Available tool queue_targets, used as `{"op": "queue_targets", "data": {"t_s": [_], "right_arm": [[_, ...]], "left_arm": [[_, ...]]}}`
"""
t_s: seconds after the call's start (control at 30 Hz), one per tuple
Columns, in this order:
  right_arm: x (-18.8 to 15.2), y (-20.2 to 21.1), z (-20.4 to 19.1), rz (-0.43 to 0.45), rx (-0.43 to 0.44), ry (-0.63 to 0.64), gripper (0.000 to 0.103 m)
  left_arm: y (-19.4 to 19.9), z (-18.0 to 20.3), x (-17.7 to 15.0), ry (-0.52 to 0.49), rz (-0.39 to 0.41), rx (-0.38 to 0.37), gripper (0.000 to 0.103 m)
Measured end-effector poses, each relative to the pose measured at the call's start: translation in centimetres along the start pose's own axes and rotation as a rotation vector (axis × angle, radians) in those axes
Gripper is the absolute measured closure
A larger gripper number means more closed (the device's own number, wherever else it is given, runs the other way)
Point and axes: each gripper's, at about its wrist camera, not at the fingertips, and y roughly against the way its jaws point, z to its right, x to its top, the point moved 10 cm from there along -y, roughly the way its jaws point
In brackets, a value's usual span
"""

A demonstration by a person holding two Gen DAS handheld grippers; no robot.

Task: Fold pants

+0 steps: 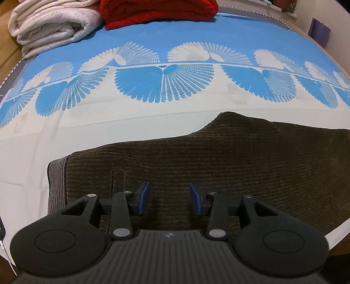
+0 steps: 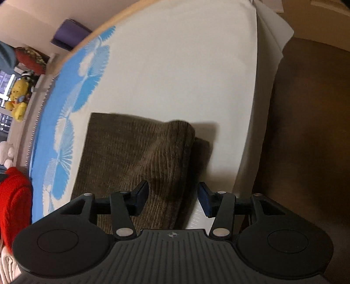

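Bed: blue-and-white fan-patterned bedsheet (image 1: 153, 126) covers it.
Pants: dark olive-brown corduroy pants (image 1: 196, 163) lie on the sheet's white part near the front edge, one fold bulging up.
Blankets: folded white quilt (image 1: 50, 26) beside red fleece blanket (image 1: 157, 11), far end.
Left gripper (image 1: 169, 197): jaws spread wide over the corduroy, gripping nothing.
Right gripper (image 2: 172, 197): jaws wide apart, straddling the raised fold, empty.
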Motion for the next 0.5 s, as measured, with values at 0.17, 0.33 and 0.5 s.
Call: {"op": "queue_targets", "data": {"t_s": [0.17, 0.33, 0.5], "right_arm": [[0.3, -0.9, -0.8, 0.022, -0.013, 0.020, 0.056], [0.5, -0.3, -1.9, 0.078, -0.011, 0.043, 0.091], [-2.3, 4.1, -11.3, 0.273, 0.068, 0.349, 0.091]], "left_arm": [[-0.1, -1.1, -0.1, 0.009, -0.007, 0.010, 0.058], [0.0, -1.7, 0.2, 0.025, -0.003, 0.006, 0.058], [0.4, -2.3, 0.2, 0.034, 0.008, 0.003, 0.058]]}}
